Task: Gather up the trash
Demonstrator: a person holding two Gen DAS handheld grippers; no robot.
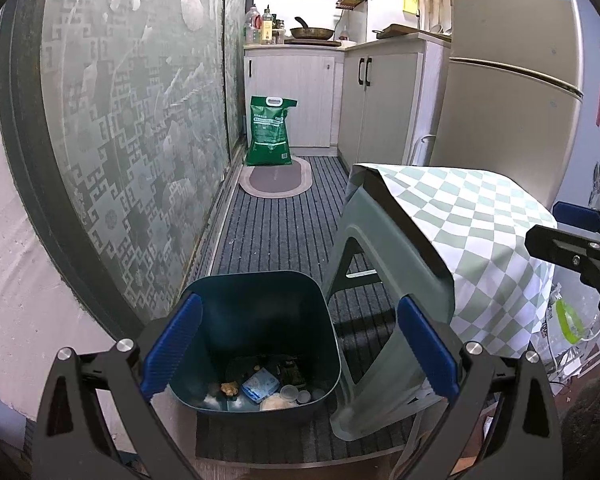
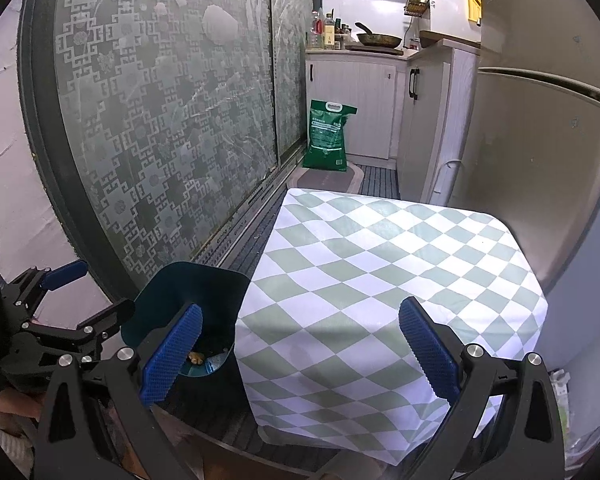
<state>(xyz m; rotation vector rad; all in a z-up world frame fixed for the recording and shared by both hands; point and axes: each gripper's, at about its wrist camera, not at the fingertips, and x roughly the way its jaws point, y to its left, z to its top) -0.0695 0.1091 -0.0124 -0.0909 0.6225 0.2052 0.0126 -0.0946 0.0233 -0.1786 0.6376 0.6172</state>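
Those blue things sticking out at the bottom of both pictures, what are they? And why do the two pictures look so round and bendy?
They are the pads of tongs that a person holds, one in each hand, with a small camera on each. The lens is very wide, so it bends things.

One picture looks along the left tongs, the other along the right tongs. Both are open and hold nothing.

The left camera looks down into a dark blue bin on the floor. Trash lies at its bottom: a blue packet, a yellowish scrap and small round lids.

Beside the bin stands a stool covered by a green and white checked cloth. Nothing lies on the cloth.
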